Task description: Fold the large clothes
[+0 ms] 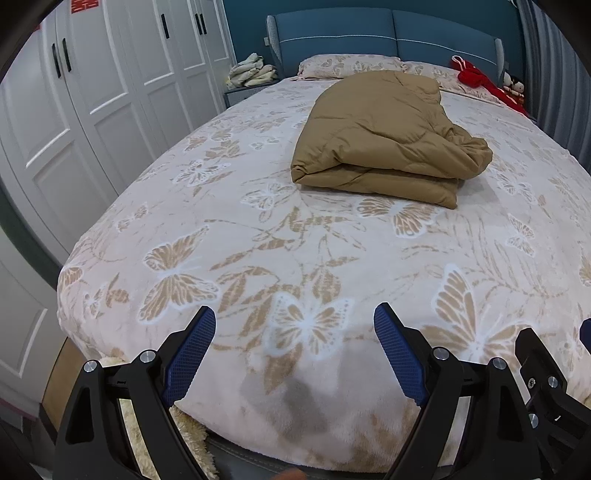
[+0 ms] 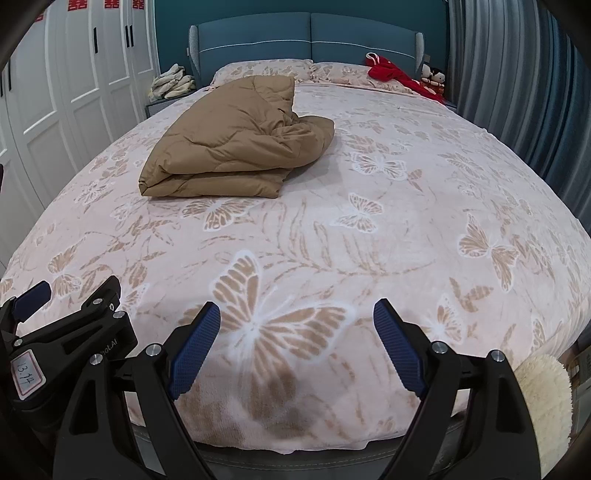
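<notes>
The quilted tan coat (image 1: 388, 136) is lying in the upper centre of the left view and the upper left of the right view (image 2: 236, 144), on the butterfly-print bed (image 1: 295, 258). It is sitting as a stacked bundle: the near edge is showing flat, aligned layers, while the right end is bunching into a loose lump.

Both grippers are hovering at the foot of the bed, well apart from the coat. The left gripper (image 1: 294, 354) is holding its jaws spread wide, gripping nothing. The right gripper (image 2: 297, 350) is likewise holding its jaws spread with nothing between them. Each is appearing at the lower edge of the other's view.

Judged from the layout, the fold is looking mostly complete, with the bunched right end remaining. Recommended procedure:
- Approach low over the bed, one gripper to each side of the bundle.
- Pinch the loose end through all its layers; padded fabric is likely to slip from a shallow grip.
- Lay it flat over the stack, and avoid dragging the near layers out of alignment.

Readable markings: a white tag on the left gripper body, lower left of the right view, is reading "13.14" (image 2: 27, 373). Partial lettering beside it appears to end in ".AI". Red paper characters are showing on the wardrobe (image 2: 77, 4) doors, upper left.
</notes>
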`<state>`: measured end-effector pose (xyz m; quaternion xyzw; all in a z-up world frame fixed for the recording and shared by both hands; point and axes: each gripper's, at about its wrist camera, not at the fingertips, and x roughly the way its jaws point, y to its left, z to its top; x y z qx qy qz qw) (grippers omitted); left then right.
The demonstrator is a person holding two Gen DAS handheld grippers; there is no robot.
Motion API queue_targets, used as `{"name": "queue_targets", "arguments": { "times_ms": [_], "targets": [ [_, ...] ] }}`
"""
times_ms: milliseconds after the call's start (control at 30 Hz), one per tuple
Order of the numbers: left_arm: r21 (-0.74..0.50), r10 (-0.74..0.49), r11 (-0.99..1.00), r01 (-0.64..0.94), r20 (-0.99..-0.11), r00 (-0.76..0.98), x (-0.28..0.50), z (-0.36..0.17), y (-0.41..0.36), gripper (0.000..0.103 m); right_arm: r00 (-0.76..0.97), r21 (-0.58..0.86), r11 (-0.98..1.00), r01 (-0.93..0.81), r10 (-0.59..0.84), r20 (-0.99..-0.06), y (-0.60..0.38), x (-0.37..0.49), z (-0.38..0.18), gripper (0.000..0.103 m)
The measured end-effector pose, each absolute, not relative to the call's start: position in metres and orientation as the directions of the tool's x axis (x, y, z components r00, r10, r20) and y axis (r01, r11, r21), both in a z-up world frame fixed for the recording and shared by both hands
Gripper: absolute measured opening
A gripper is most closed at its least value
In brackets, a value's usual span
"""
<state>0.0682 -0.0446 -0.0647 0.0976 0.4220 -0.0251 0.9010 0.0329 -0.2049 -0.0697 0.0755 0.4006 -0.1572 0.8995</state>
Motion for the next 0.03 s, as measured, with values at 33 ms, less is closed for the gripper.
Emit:
{"name": "queue_targets", "arguments": {
  "times_ms": [33],
  "targets": [
    [0.154,0.037,0.98,0.128,-0.766,0.641,0.0684,-0.0645,-0.0444,0.084,0.629,0.01,0.938,0.345,-0.223,-0.745,-0.2051,0.0325,-0.0702,0.083]
  ]
}}
